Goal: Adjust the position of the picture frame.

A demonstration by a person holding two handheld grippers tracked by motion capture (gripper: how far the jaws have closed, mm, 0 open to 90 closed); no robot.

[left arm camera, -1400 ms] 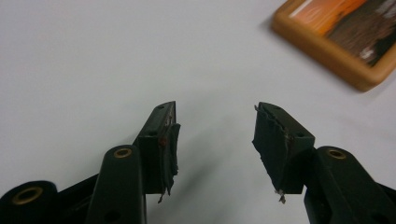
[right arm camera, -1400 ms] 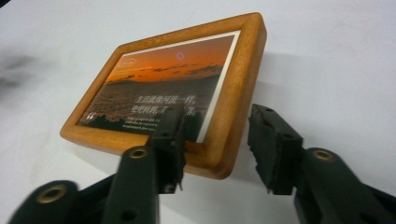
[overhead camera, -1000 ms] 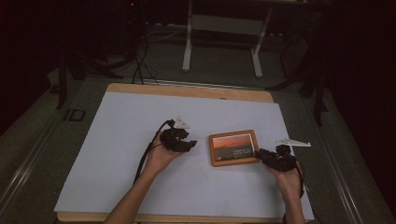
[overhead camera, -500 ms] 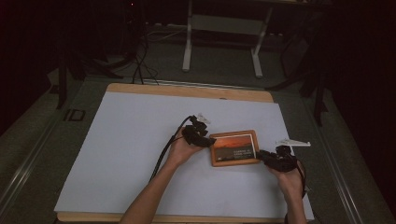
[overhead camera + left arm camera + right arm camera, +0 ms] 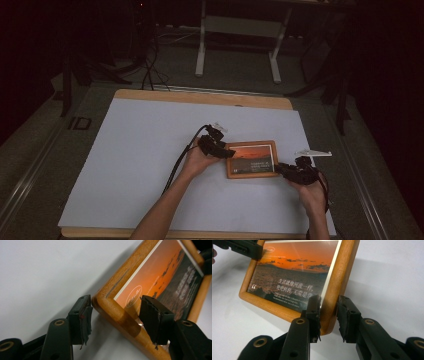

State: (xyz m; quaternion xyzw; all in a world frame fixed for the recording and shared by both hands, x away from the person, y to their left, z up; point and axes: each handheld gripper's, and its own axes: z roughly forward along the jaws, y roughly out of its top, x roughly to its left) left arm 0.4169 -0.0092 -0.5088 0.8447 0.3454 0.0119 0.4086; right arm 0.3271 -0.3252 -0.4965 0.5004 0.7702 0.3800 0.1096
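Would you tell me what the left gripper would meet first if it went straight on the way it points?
Most likely the wooden picture frame: its corner already sits between the left gripper's open jaws.

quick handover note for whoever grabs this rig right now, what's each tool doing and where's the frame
Left tool: jaws have just been opening and now straddle the left corner of the wooden picture frame; both pads stand off the wood, so no grip.
Right tool: jaws sit either side of the frame's right rail, very close, but I cannot tell if they clamp it.
Frame: lies picture side up on the white table cover, right of centre, between the two hands.
Done: both tools brought to opposite ends of the frame.
Left: close the left tool on its corner, confirm the right grip, then probably lift.
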